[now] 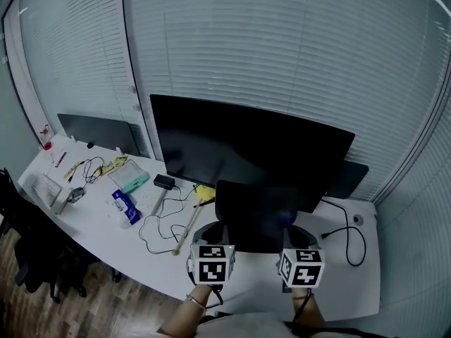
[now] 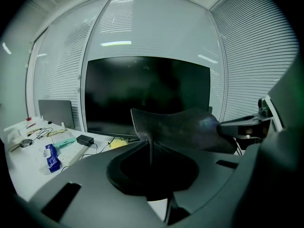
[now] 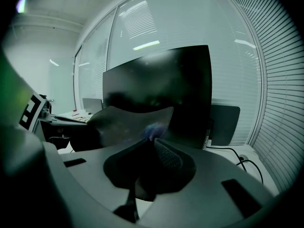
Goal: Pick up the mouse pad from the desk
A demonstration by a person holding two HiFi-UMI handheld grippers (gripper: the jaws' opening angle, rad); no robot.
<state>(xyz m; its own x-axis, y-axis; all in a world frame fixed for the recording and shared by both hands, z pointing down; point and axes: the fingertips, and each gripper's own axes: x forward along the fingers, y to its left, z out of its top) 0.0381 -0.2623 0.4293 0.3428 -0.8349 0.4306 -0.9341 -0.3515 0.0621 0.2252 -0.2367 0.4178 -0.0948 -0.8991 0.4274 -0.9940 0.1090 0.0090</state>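
Note:
The black mouse pad (image 1: 248,215) hangs in the air above the white desk (image 1: 232,277), in front of the dark monitor (image 1: 246,150). My left gripper (image 1: 217,232) is shut on the pad's near left edge, and my right gripper (image 1: 287,232) is shut on its near right edge. In the left gripper view the mouse pad (image 2: 180,127) rises curled from the closed jaws, with the left gripper (image 2: 151,148) pinching its edge. In the right gripper view the mouse pad (image 3: 128,122) sags leftward from the right gripper (image 3: 153,139).
On the desk to the left lie a wooden stick (image 1: 187,227), black cables (image 1: 158,227), a black adapter (image 1: 163,182), a teal box (image 1: 131,179), a blue packet (image 1: 124,206) and a yellow note (image 1: 205,193). A black cable (image 1: 350,238) loops at the right. Blinds cover the windows behind.

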